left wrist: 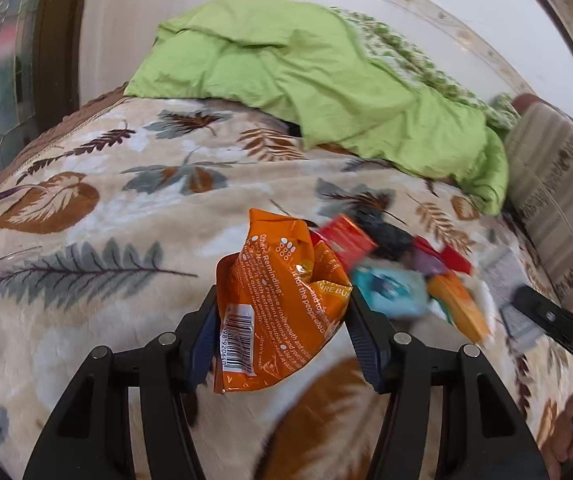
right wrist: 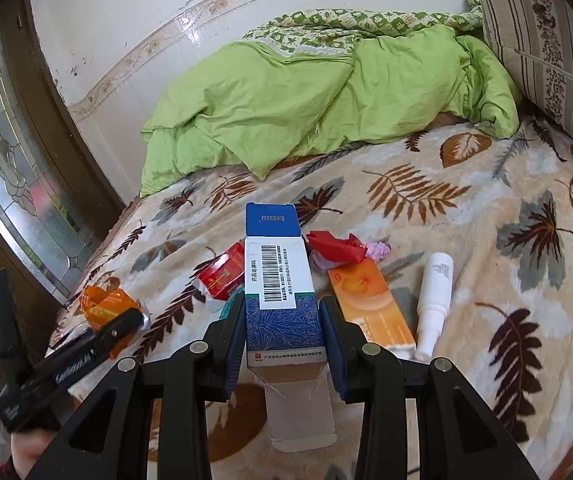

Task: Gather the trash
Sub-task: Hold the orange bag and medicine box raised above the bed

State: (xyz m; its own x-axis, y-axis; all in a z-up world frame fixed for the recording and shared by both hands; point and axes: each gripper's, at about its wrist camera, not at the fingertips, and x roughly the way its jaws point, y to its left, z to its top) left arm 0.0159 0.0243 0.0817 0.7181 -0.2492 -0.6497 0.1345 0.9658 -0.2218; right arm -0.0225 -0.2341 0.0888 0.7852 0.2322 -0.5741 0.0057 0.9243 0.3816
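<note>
On the bed's leaf-patterned blanket [right wrist: 466,220], trash lies in a loose cluster near the middle. Left claw [left wrist: 282,320]: closed on a crumpled orange packet [left wrist: 282,300], pads pressing both sides, packet raised off the blanket. Right claw [right wrist: 284,336]: closed on a blue-and-white carton [right wrist: 282,288], barcode face up, bottom flap open toward the camera. Remaining on the blanket: a red wrapper [right wrist: 222,274] left of the carton, crumpled red paper [right wrist: 336,246] touching pink tissue [right wrist: 378,250] behind it, an orange box [right wrist: 370,304] just right, a white bottle [right wrist: 434,300] beside the box. Green quilt [right wrist: 326,104]: bunched along the far edge.
</note>
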